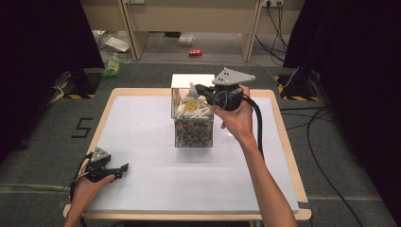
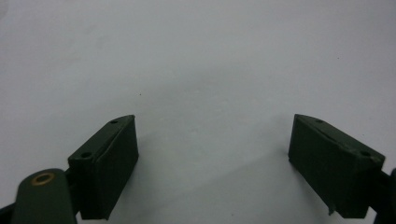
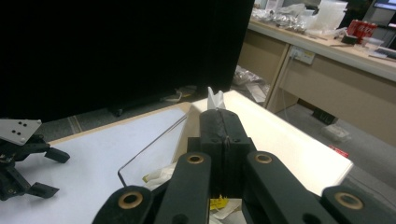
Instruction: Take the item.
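High view, near edge first: left gripper (image 1: 118, 169) low at the desk's (image 1: 142, 142) front left corner, held in a hand (image 1: 87, 187), jaws spread wide with nothing between them. Left gripper view: same two black jaws standing well apart over bare white desk surface (image 2: 196, 70), pads clear of everything.

Farther in, at mid-desk toward the back: clear box (image 1: 194, 132) standing upright, lower part packed with small mixed bits, upper part heaped with white packets (image 1: 189, 112), one yellow-labelled packet (image 1: 191, 106) among them. White lid or panel (image 1: 191, 80) just behind the box, at the desk's far edge.

Above the box's open top: right gripper (image 1: 198, 89), held in the right hand (image 1: 236, 118), pointing left across the box, grey three-cornered plate on top, black cable trailing down along the forearm. Jaws pressed together, pinching a white packet (image 1: 193, 88) lifted clear above the heap. Right gripper view: jaws shut tight along their length, white packet tip (image 3: 215, 99) poking out beyond the ends; box rim (image 3: 149, 144) and more packets below; left gripper (image 3: 44, 172) far off at the left.

Beyond the desk: grey floor, a red can (image 1: 195, 52), a green bottle (image 1: 112, 66), wooden furniture, dark curtains.
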A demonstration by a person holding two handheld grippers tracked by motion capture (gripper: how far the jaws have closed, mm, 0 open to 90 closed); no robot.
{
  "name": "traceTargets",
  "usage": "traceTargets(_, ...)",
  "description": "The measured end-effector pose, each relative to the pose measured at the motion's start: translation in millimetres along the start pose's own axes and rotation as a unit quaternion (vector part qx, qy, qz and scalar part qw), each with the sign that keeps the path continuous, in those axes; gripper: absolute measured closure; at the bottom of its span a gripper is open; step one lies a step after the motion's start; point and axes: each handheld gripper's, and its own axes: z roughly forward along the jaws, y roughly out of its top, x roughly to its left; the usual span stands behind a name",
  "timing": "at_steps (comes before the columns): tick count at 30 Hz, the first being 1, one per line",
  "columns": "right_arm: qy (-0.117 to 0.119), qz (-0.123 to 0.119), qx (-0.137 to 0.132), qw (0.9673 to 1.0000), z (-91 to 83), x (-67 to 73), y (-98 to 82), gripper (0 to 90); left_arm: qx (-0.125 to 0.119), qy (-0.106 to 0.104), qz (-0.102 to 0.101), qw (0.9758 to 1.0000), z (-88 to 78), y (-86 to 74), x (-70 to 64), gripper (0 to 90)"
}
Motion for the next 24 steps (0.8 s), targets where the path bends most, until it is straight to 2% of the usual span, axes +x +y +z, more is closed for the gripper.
traceTargets(13, -0.02, -0.007, -0.027, 0.9994, -25.9, -8.3, 19.7, 90.0, 0.0, 0.0, 0.0, 1.0, 0.0, 0.0, -0.1, 15.0)
traceTargets(21, -0.046, -0.001, -0.05, 0.9977, -58.2, -22.9, 28.1, 90.0, 0.0, 0.0, 0.0, 1.0, 0.0, 0.0, -0.1, 15.0)
traceTargets(24, -0.052, 0.003, -0.052, 0.9973, -63.8, -26.1, 27.6, 90.0, 0.0, 0.0, 0.0, 1.0, 0.0, 0.0, -0.1, 15.0)
